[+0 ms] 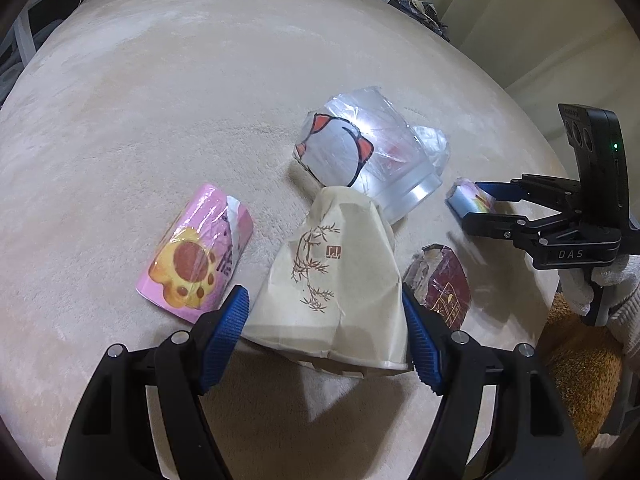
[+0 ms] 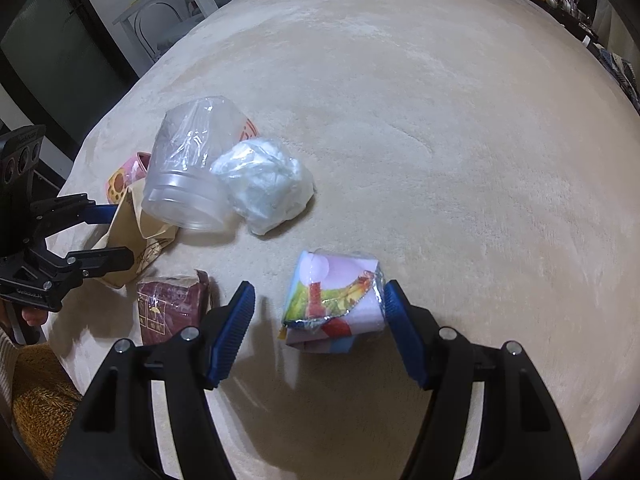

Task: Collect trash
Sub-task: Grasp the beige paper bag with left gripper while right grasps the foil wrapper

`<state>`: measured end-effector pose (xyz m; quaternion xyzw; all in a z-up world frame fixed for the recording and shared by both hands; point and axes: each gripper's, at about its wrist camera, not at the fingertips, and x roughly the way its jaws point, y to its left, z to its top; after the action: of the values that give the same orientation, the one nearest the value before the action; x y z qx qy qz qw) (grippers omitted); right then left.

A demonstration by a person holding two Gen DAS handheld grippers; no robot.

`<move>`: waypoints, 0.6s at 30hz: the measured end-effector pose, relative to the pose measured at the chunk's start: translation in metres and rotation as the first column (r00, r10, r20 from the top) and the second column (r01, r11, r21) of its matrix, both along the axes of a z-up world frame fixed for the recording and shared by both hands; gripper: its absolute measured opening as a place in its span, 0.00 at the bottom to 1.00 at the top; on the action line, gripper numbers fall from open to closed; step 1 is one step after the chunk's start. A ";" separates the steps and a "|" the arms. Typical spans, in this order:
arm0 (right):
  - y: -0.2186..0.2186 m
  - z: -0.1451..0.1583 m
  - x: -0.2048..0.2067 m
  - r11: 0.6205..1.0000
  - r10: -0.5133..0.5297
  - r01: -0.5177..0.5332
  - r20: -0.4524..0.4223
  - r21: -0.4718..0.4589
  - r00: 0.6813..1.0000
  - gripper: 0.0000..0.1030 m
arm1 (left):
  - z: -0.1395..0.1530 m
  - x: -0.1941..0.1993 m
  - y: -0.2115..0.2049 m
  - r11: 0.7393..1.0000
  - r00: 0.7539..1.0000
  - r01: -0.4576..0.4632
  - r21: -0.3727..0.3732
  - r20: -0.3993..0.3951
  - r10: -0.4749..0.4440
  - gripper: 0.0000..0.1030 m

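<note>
Trash: paper bag [image 1: 336, 280] on blanket [image 1: 160, 100], long axis pointing away, between open left claw [image 1: 326, 336]; right claw [image 2: 318, 332] open w/ carton [image 2: 334, 304] between.

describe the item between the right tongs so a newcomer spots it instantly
On the cream carpet, look right of the trash cluster, past the clear plastic cup and the white crumpled bag. Between the open right tongs lies a small snack packet, apart from the rest. It alone is pastel blue and pink with a torn silver foil edge.
</note>
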<state>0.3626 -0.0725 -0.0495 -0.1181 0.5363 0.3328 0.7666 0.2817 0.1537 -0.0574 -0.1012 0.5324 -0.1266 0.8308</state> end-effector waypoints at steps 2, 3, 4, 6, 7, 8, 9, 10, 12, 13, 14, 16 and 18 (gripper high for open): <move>0.002 0.000 -0.002 1.000 0.007 -0.006 0.017 -0.015 1.000 0.57 | -0.001 0.000 0.000 1.000 1.000 -0.012 0.003 0.001 0.012 0.66; 0.003 0.000 -0.003 1.000 0.009 -0.009 0.024 -0.019 1.000 0.53 | -0.001 0.000 0.000 1.000 1.000 -0.014 0.006 0.006 0.014 0.65; 0.003 0.001 -0.003 1.000 0.008 -0.008 0.027 -0.019 1.000 0.52 | 0.000 -0.001 -0.001 1.000 1.000 -0.015 0.009 0.014 0.014 0.63; 0.001 0.001 -0.003 1.000 0.004 -0.004 0.029 -0.017 1.000 0.48 | 0.002 -0.004 -0.004 1.000 0.999 -0.021 0.017 0.029 0.021 0.59; 0.000 0.002 -0.003 1.000 0.003 -0.002 0.031 -0.016 1.000 0.48 | 0.002 -0.005 -0.005 0.999 0.999 -0.025 0.023 0.033 0.024 0.57; 0.000 0.001 -0.004 1.000 0.002 -0.002 0.030 -0.015 1.000 0.48 | 0.003 -0.006 -0.006 0.999 0.999 -0.028 0.027 0.040 0.026 0.55; -0.001 0.001 -0.004 1.000 0.001 -0.001 0.031 -0.015 1.000 0.48 | 0.003 -0.007 -0.006 0.999 0.999 -0.030 0.031 0.043 0.028 0.52; -0.001 0.002 -0.005 1.000 -0.001 0.001 0.034 -0.014 0.999 0.47 | 0.004 -0.008 -0.006 0.999 0.998 -0.033 0.036 0.046 0.032 0.48; -0.002 0.004 -0.006 1.000 -0.001 0.001 0.039 -0.007 0.999 0.46 | 0.005 -0.010 -0.004 0.998 0.998 -0.042 0.049 0.052 0.040 0.44; -0.003 0.005 -0.007 1.000 -0.001 0.001 0.040 0.000 0.999 0.46 | 0.006 -0.012 -0.004 0.998 0.998 -0.045 0.053 0.054 0.042 0.42; -0.004 0.007 -0.009 1.000 -0.002 0.002 0.042 0.003 0.999 0.46 | 0.007 -0.013 -0.005 0.997 0.997 -0.049 0.055 0.057 0.046 0.41; -0.005 0.008 -0.012 1.000 -0.003 0.003 0.045 0.008 0.999 0.46 | 0.007 -0.016 -0.007 0.997 0.997 -0.052 0.064 0.057 0.049 0.39; -0.007 0.010 -0.016 1.000 -0.005 0.005 0.043 0.017 0.999 0.46 | 0.007 -0.019 -0.012 0.995 0.997 -0.055 0.088 0.055 0.050 0.38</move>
<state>0.3465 -0.0791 -0.0391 -0.1173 0.5170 0.3329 0.7799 0.2624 0.1417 -0.0502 -0.0746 0.5126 -0.0833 0.8513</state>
